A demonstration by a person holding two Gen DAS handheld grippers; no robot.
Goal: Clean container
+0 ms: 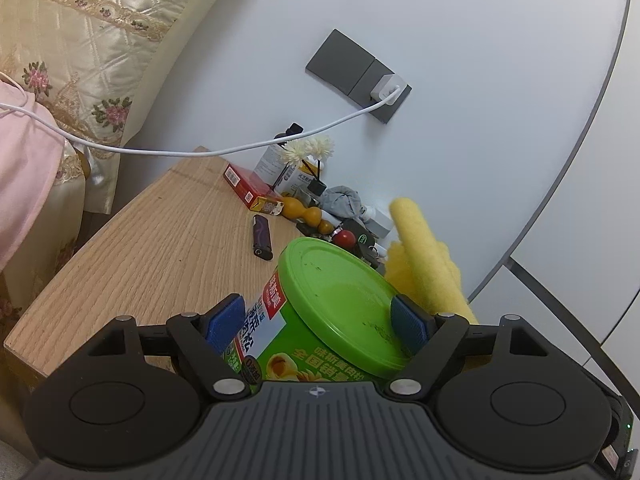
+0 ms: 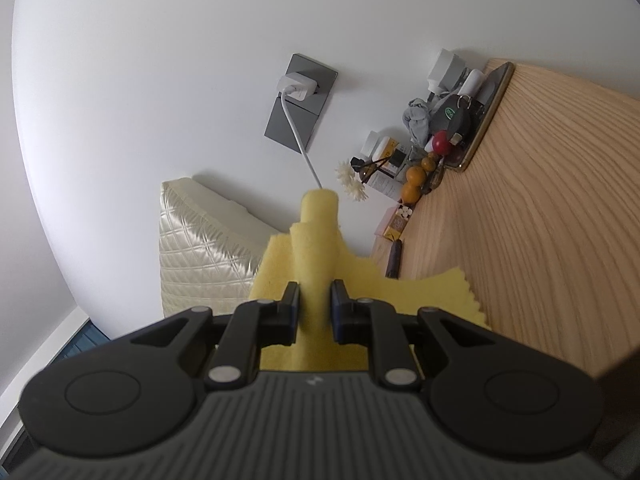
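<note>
The left gripper (image 1: 318,322) clamps the green container (image 1: 320,320) between its blue pads (image 1: 224,322), jaws roughly half spread, probably steadying it with its speckled lid (image 1: 340,296) facing the cloth. Just beyond the container to the right, the right gripper (image 2: 315,308), nearly closed, pinches a folded yellow cloth (image 2: 318,248), ready for wiping. Farther behind the container, the wooden bedside table (image 1: 160,248) carries clutter.
</note>
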